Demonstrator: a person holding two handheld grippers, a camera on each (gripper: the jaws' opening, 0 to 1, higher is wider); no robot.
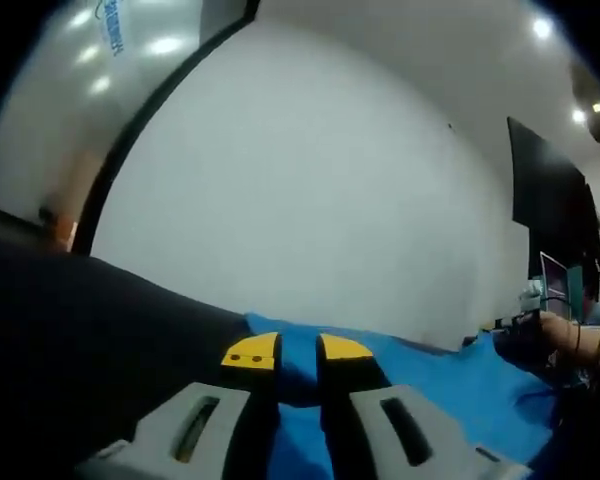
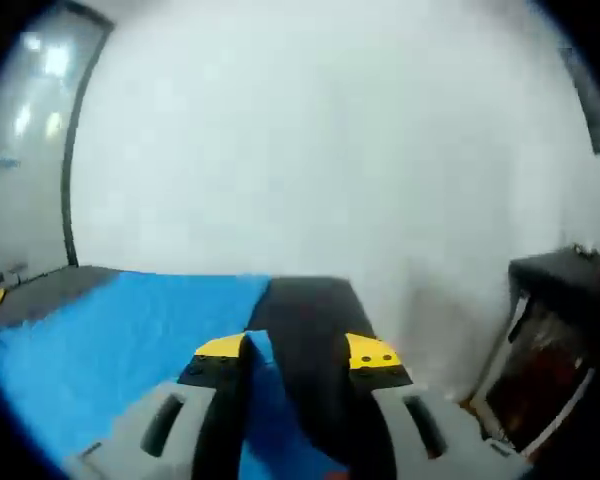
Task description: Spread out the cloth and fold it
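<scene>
Left gripper (image 1: 297, 352): jaws nearly together, blue cloth (image 1: 450, 395) between them, apparently pinched at its edge. Cloth runs off toward 3 o'clock across the dark worktop (image 1: 90, 340).

Right gripper (image 2: 296, 350): jaws part-spread, a cloth fold lying between; whether pinched, cannot tell. Cloth here extends toward 9 o'clock. Its long axis seems to span both grippers. No containers.

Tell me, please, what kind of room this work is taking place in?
Probably an office or lab room. A plain white wall runs behind the table, which carries the blue cloth. Ceiling lights shine above, and a dark screen hangs on the wall at the right of the left gripper view.
</scene>
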